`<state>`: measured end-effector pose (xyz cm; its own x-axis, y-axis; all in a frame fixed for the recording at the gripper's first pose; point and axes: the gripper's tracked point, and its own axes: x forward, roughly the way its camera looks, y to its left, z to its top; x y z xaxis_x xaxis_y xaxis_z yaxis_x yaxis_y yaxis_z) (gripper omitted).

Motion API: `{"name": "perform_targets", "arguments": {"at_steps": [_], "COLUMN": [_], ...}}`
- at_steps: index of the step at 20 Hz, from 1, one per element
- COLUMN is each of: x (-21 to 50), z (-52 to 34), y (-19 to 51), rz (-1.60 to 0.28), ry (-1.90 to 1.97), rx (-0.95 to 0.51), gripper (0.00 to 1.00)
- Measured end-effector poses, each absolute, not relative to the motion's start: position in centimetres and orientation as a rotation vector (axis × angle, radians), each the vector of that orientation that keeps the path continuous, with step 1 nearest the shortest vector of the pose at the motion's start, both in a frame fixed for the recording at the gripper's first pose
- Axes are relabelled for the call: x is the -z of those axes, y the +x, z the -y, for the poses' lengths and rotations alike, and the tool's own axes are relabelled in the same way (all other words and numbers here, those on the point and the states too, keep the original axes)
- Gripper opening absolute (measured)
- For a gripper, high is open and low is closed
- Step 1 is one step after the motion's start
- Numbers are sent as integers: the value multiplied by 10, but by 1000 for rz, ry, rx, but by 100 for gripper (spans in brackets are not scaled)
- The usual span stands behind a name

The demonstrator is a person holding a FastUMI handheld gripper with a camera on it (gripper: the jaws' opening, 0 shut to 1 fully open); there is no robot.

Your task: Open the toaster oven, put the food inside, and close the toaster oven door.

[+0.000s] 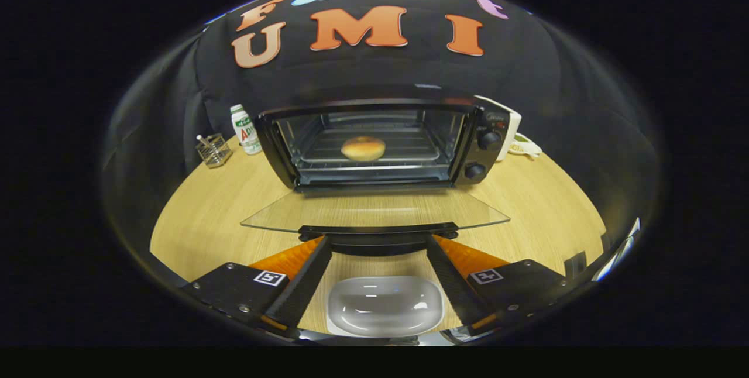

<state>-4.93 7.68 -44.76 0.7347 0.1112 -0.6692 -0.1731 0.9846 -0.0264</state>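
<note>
The toaster oven (374,144) stands on the table (205,220) with its glass door (374,211) folded down flat toward the gripper (377,243). The food, a round bun (363,148), lies on the rack inside the oven, near the middle of the cavity. The gripper's jaws are spread apart and grasp nothing; their tips sit just under the door handle (377,230) at the door's near edge. An empty white dish (383,305) lies on the table between the fingers, on the near side of the oven.

The step in hand appears to be closing the door. To do it well, place both tips under the handle near its centre, lift along the hinge arc, and push evenly so the door does not twist.

The oven's opening faces the gripper. The oven's long axis, and the handle's, run crosswise to the fingers. The bun, being round, has no clear heading.
</note>
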Motion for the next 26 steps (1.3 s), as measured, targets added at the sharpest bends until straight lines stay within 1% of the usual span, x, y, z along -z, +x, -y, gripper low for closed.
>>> {"name": "perform_targets", "arguments": {"at_steps": [5,13,19,26], "x": [422,395,402,397], "z": [-81,-93,-116,-127], "y": [-27,15,39,46], "rz": [-671,-599,-612,-599], "ry": [-82,-69,-47,-41], "rx": [-169,-166,-196,-219], "gripper": [100,100,100,100]}}
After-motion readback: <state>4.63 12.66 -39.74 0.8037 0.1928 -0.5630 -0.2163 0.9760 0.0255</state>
